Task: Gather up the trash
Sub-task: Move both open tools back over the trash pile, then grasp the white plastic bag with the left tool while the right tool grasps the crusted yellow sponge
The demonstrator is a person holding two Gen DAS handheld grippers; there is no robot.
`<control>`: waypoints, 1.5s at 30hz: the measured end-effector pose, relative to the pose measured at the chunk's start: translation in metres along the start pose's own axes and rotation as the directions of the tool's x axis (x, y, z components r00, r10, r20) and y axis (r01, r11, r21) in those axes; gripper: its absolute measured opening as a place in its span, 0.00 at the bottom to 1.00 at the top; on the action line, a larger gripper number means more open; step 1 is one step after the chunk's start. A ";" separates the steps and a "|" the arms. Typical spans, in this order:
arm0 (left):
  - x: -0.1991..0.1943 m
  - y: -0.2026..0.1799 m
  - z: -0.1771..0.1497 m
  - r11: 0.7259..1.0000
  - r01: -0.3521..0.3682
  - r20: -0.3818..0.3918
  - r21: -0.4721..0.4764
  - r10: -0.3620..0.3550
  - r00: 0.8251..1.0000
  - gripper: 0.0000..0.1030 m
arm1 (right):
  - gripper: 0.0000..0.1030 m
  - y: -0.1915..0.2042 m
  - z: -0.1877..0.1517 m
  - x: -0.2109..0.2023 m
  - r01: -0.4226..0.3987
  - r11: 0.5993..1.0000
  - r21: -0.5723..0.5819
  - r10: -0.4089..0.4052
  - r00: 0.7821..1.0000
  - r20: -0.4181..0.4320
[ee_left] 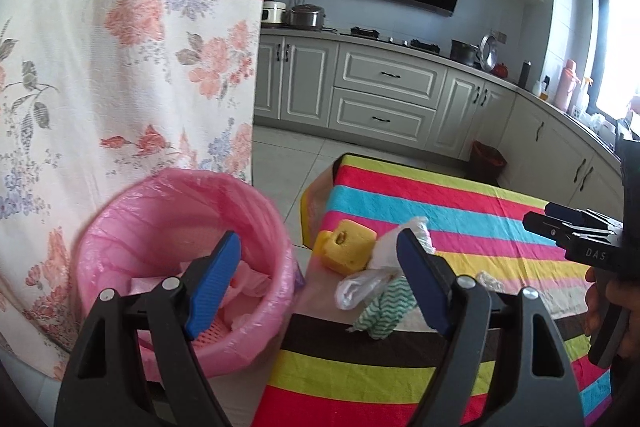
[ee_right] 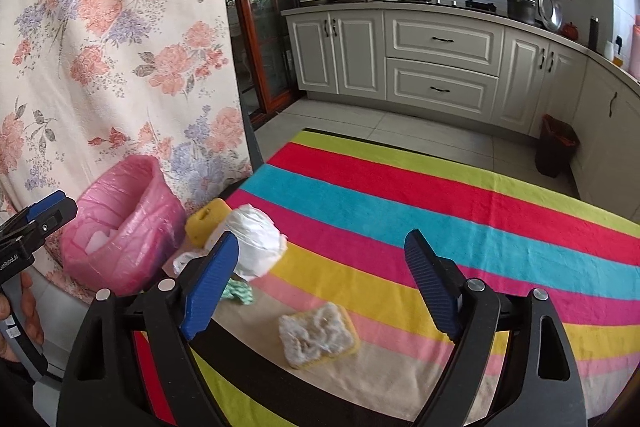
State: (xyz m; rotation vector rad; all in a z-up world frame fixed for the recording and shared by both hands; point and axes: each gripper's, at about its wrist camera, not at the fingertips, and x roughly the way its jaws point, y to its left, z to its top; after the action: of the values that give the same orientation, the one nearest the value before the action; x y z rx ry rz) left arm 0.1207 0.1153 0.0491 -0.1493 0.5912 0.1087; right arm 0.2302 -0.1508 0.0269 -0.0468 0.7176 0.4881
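Note:
A pink-lined trash bin (ee_left: 180,235) stands at the left edge of the striped table (ee_left: 460,195), with crumpled pink and white scraps inside; it also shows in the right wrist view (ee_right: 124,223). My left gripper (ee_left: 320,279) is open and empty, above the bin's right rim. Beside it lie a yellow sponge block (ee_left: 346,247), a white plastic bag (ee_left: 360,283) and a green-white zigzag cloth (ee_left: 384,315). My right gripper (ee_right: 324,287) is open and empty above a worn yellow sponge (ee_right: 318,335). The white bag (ee_right: 256,243) and yellow block (ee_right: 204,219) lie to its left.
A floral curtain (ee_left: 120,47) hangs behind the bin. Grey kitchen cabinets (ee_left: 384,95) and a counter with pots run along the back. A dark floor bin (ee_right: 558,147) stands by the cabinets. The striped cloth (ee_right: 440,211) covers the table.

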 end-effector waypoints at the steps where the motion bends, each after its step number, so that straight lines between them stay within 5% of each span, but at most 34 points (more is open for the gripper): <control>1: 0.002 -0.005 -0.002 1.000 0.006 -0.006 0.007 -0.006 1.000 0.71 | 0.81 -0.003 -0.004 0.000 0.007 1.000 0.002 -0.007 1.000 -0.004; 17: 0.052 -0.040 -0.033 0.995 0.071 -0.121 0.064 -0.063 0.991 0.64 | 0.82 -0.020 -0.050 0.021 0.029 0.999 0.037 -0.025 0.995 -0.095; 45: 0.112 -0.062 -0.032 0.988 0.126 -0.194 0.090 -0.106 0.975 0.64 | 0.82 0.008 -0.070 0.068 -0.012 1.000 -0.019 0.008 0.980 -0.201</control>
State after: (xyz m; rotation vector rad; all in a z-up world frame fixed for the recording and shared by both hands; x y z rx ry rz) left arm 0.2049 0.0556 -0.0335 -0.0958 0.7745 -0.0498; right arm 0.2273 -0.1299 -0.0691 -0.1121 0.9112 0.5048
